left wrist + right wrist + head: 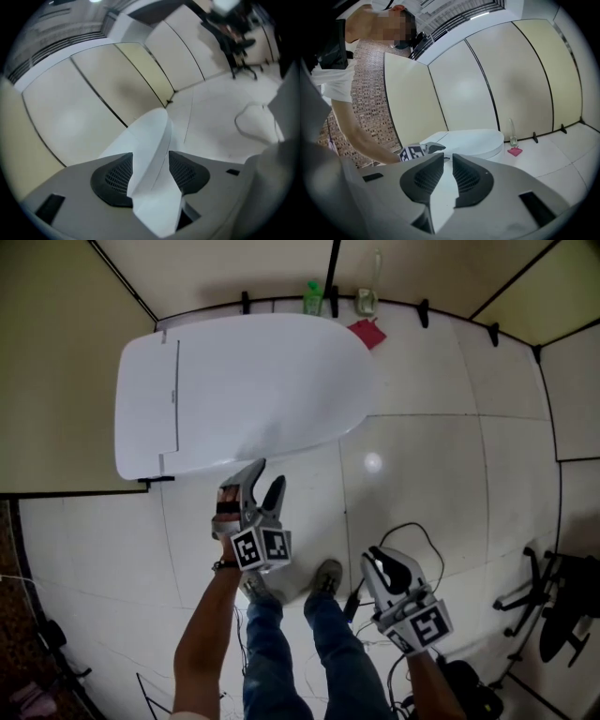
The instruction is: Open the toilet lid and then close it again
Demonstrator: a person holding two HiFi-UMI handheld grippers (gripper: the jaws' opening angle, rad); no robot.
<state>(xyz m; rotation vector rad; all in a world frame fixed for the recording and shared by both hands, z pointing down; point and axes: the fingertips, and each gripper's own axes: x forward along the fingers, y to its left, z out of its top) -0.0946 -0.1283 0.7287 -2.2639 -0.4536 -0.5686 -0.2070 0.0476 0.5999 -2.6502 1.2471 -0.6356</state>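
Observation:
The white toilet lid [244,381] lies low over the toilet at the upper left of the head view. My left gripper [267,474] is at the lid's near side edge. In the left gripper view that edge [150,150] runs between the two dark pads, which close against it on both sides. The right gripper view shows the lid [473,140] down on the bowl, with the left gripper [424,149] at its side. My right gripper [377,557] hangs apart over the floor tiles, right of the person's legs, shut with nothing between its pads [461,176].
A green bottle [312,298], a brush holder [366,301] and a pink object [367,332] sit on the floor behind the toilet by the partition wall. A black cable [412,540] loops on the tiles. A black wheeled stand [553,601] is at the right edge.

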